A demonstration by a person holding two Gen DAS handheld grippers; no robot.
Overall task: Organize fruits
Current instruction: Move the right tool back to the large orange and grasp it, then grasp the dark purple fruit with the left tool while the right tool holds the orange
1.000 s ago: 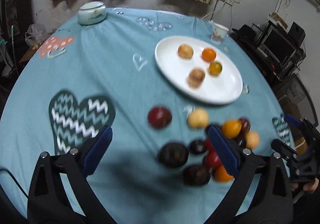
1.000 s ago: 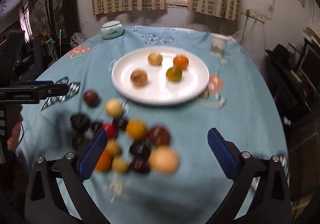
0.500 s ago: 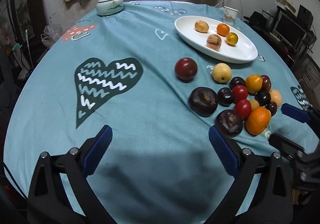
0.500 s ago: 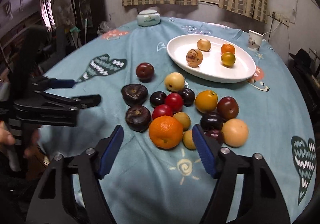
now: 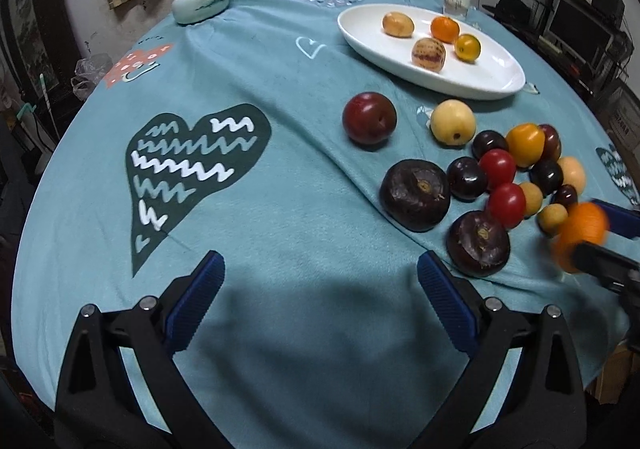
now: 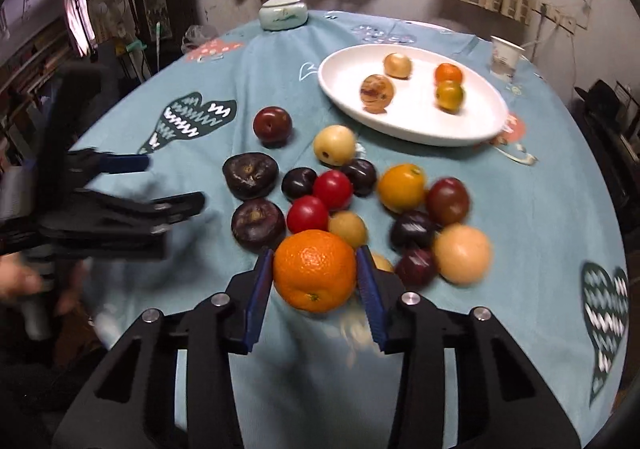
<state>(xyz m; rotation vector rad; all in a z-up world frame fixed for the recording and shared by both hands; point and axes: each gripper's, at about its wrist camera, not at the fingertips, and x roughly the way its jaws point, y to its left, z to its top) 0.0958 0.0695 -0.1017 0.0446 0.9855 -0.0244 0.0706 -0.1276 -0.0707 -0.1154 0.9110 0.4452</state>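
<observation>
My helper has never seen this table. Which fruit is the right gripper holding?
Start at the white oval plate, then come down through the fruit pile on the teal tablecloth. At its near edge, the right gripper clamps the large dimpled orange, biggest and brightest there.

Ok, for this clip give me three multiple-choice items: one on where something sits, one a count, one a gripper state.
1. The white plate lies where, relative to the loose fruit pile?
A. beyond it, toward the window
B. nearer the grippers
C. under it

2. How many fruits are on the plate?
A. two
B. four
C. six

3. The right gripper is
A. open, empty
B. closed on the orange
C. closed on a plum

Answers: 1 A, the plate sits past the pile in both views. 2 B, four fruits lie on it. 3 B, both pads press the orange's sides.
</observation>
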